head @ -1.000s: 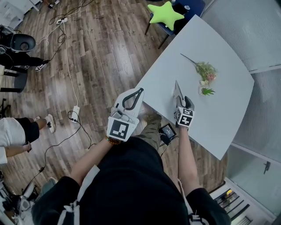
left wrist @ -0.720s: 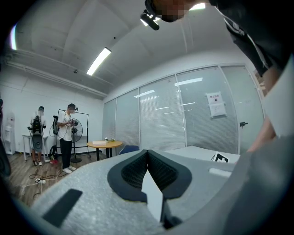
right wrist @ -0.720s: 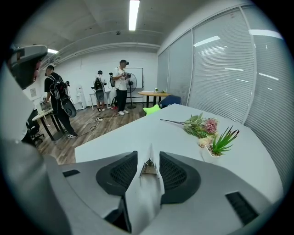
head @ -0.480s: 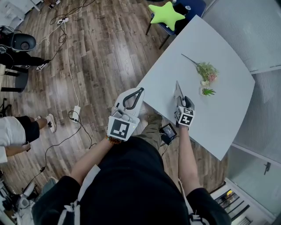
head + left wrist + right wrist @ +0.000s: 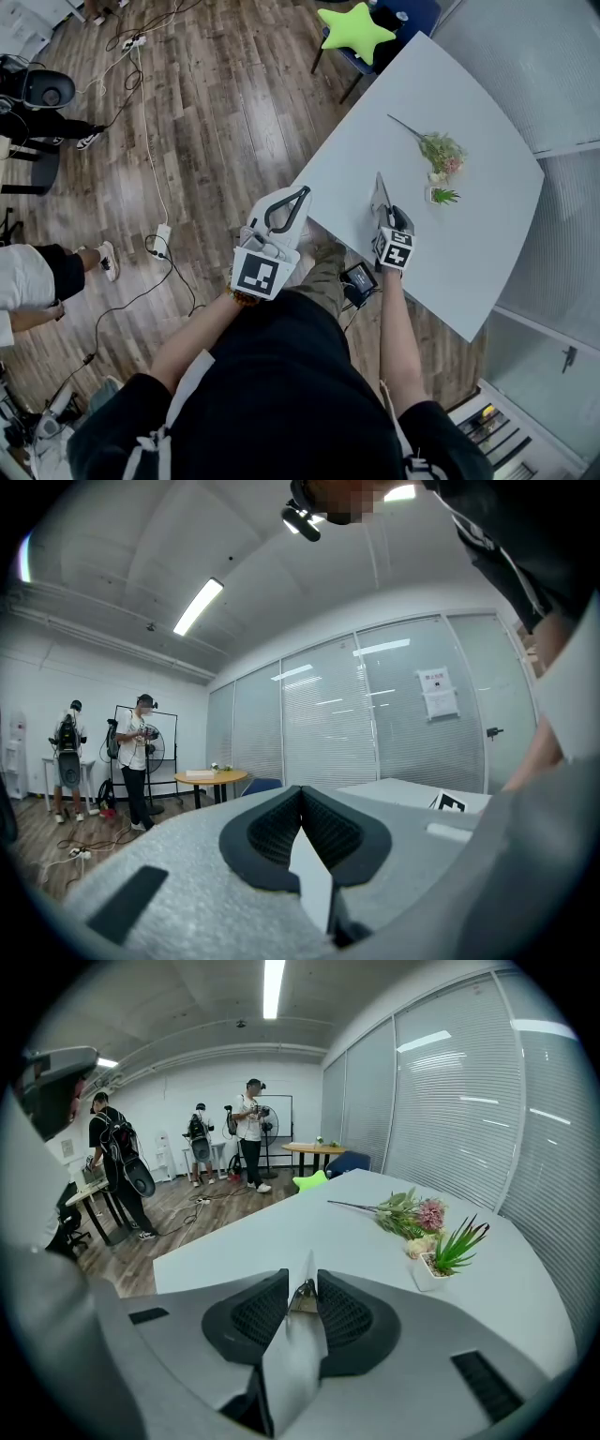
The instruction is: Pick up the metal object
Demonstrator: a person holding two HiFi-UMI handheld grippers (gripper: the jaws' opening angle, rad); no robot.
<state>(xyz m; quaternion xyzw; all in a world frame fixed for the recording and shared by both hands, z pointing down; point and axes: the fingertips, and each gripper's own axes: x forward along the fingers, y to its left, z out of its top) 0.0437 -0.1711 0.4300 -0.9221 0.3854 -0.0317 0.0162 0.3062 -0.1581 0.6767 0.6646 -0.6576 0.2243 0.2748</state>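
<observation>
White desk (image 5: pixel 450 253), smooth matte top with rounded corners, fills the upper right of the head view. Around it is a brown wood-plank floor (image 5: pixel 216 112) with thin cables (image 5: pixel 148 159) trailing to a white power strip (image 5: pixel 161 234). Glass partitions with horizontal blinds (image 5: pixel 450 1101) run along the right of the right gripper view. A ceiling light strip (image 5: pixel 274 983) is top centre, and a round wooden table (image 5: pixel 309 1147) and standing people (image 5: pixel 251 1133) are at the far end of the room. On the desk, toward its right side, lies a fake flower spray (image 5: pixel 436 148) with a long thin stem and pinkish heads. Just below it stands a small white pot with spiky green leaves (image 5: pixel 441 195). A lime-green plush star cushion (image 5: pixel 352 30) sits on a blue chair (image 5: pixel 412 14) at the top edge. The right claw (image 5: pixel 380 187) is over the desk near its lower-left edge, tilted down. Its jaws have just been closing, and its ribbed black pads (image 5: pixel 345 1314) sit against both sides of the metal object (image 5: pixel 304 1297). That object is small and shiny, at lower centre of the right gripper view; whether it touches the desk can't be told. The left claw (image 5: pixel 298 195) is off the desk, left of centre over the floor, pointing level. Its grey foam-textured jaws are pressed together with nothing between them.
</observation>
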